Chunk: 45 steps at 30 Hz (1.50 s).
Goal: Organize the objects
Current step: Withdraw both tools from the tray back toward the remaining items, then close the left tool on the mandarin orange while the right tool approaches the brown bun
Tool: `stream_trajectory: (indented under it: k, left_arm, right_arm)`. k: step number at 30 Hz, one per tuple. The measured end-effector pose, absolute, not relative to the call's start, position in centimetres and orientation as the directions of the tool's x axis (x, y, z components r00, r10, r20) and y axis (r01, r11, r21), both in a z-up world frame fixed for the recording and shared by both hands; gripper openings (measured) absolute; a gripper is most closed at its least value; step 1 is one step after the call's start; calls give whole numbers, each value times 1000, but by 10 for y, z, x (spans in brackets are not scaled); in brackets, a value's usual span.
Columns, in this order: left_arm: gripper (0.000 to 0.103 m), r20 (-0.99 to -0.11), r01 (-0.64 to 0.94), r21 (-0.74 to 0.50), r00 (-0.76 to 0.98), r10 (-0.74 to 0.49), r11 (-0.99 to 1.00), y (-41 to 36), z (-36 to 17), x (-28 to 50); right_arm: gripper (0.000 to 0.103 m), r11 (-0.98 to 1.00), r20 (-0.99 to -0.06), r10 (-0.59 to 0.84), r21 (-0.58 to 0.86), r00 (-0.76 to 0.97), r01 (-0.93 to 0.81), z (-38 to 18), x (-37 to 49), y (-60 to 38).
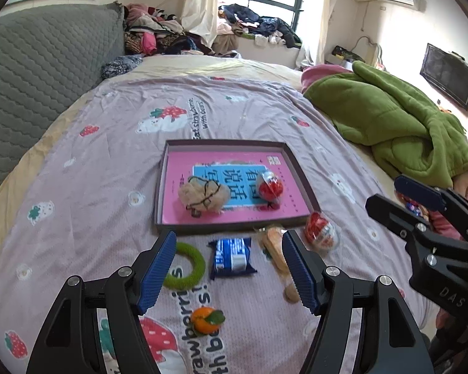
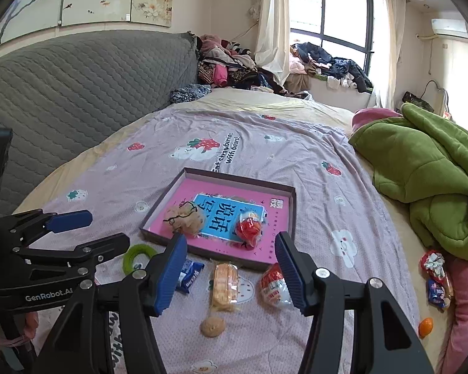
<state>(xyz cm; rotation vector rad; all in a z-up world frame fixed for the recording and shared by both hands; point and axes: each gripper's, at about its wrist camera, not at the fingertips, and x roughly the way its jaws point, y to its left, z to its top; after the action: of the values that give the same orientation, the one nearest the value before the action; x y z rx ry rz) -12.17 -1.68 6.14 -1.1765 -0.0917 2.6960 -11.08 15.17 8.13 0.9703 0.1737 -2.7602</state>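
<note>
While both claws, left claw (image 1: 229, 272) and right claw (image 2: 231, 272), are hovering spread and empty, the blue snack pack (image 1: 231, 258) is lying lower center just outside the tray (image 1: 171, 168), risking slipping on soft bedding if pinched off-center.

Left wrist view: low over bed, facing window wall, shallow brown cardboard tray with pink book (image 1: 171, 187) near, straight ahead. Right wrist view: same facing, from further right, slightly higher. Both share tray (image 2: 159, 218), grey quilted headboard (image 1: 40, 71), crumpled green blanket (image 2: 427, 171).
</note>
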Motion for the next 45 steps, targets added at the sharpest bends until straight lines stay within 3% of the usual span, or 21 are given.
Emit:
stream_trajectory:
  k: [16,45]
  left_arm:
    - [72,-722,-159,-108,-666,187,-981,-25,23,-85]
    - [72,-761,-178,-129,-613,213,-976,-29,-62,-66]
  right_arm:
    - [58,-972,-626,-162,-31,-763,233,46,-76,154]
    - [58,-971,-730,-148,-21,-667,239,-38,-61,147]
